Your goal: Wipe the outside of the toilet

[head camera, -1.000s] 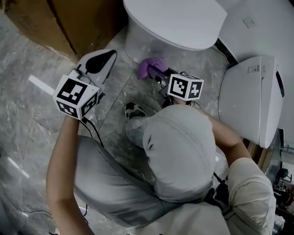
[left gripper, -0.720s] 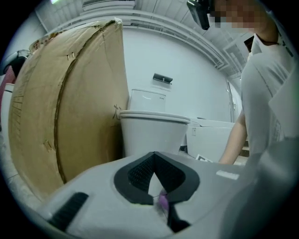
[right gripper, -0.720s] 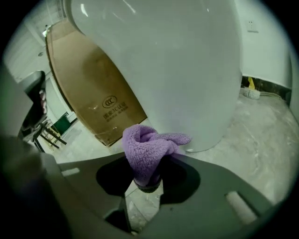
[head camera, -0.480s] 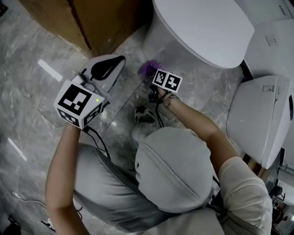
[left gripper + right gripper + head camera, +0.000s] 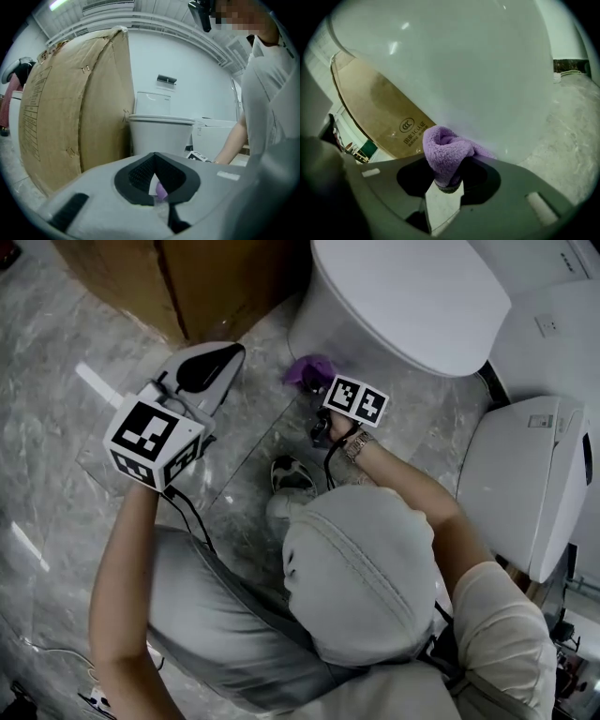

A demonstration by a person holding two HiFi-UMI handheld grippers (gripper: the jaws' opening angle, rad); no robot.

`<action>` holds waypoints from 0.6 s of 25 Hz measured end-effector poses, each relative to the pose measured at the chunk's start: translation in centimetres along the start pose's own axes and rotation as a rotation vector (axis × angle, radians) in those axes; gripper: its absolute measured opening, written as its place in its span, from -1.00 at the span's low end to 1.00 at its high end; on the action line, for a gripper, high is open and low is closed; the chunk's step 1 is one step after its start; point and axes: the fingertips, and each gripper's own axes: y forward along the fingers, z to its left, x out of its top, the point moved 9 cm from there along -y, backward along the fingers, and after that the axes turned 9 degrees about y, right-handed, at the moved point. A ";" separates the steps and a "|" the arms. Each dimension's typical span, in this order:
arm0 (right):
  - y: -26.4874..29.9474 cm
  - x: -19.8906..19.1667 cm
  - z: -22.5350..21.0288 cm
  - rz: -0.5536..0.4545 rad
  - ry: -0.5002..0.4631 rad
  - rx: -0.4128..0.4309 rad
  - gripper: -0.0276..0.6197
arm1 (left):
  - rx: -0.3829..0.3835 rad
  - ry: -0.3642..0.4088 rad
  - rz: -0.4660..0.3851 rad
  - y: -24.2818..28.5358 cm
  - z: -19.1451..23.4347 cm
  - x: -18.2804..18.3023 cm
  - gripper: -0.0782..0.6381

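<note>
In the head view the toilet (image 5: 403, 296) fills the upper middle of the frame, standing on the floor (image 5: 56, 456). A cardboard box (image 5: 178, 277) stands at the upper left, just beside the toilet. A second sanitary fixture (image 5: 525, 474) lies along the right edge. The cloth (image 5: 307, 371) sits just below the bowl's left flank, touching it, between the jaws of the right hand-held gripper (image 5: 448, 182). The left hand-held gripper (image 5: 220, 360) hangs left of the cloth, below the box. A shoe (image 5: 292, 474) rests on the floor at centre, below the cloth.
</note>
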 end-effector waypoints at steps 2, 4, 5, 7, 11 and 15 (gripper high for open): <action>-1.4 1.0 1.3 -0.011 -0.009 0.041 -0.48 | -0.013 0.013 -0.001 0.3 -0.4 0.3 -0.76; -2.9 2.1 2.6 -0.026 -0.016 0.080 -0.48 | -0.025 0.028 -0.007 0.5 -0.8 0.7 -0.77; -3.7 2.6 3.3 -0.034 -0.020 0.099 -0.48 | -0.029 0.033 -0.013 0.6 -1.0 1.0 -0.76; -5.2 3.5 4.6 -0.050 -0.027 0.136 -0.48 | -0.030 0.039 -0.029 0.7 -1.4 1.6 -0.76; -8.0 4.7 7.1 -0.073 -0.033 0.193 -0.48 | -0.020 0.046 -0.052 0.4 -1.8 2.6 -0.76; -10.4 5.5 9.1 -0.083 -0.033 0.234 -0.48 | -0.018 0.055 -0.062 0.3 -2.0 3.1 -0.76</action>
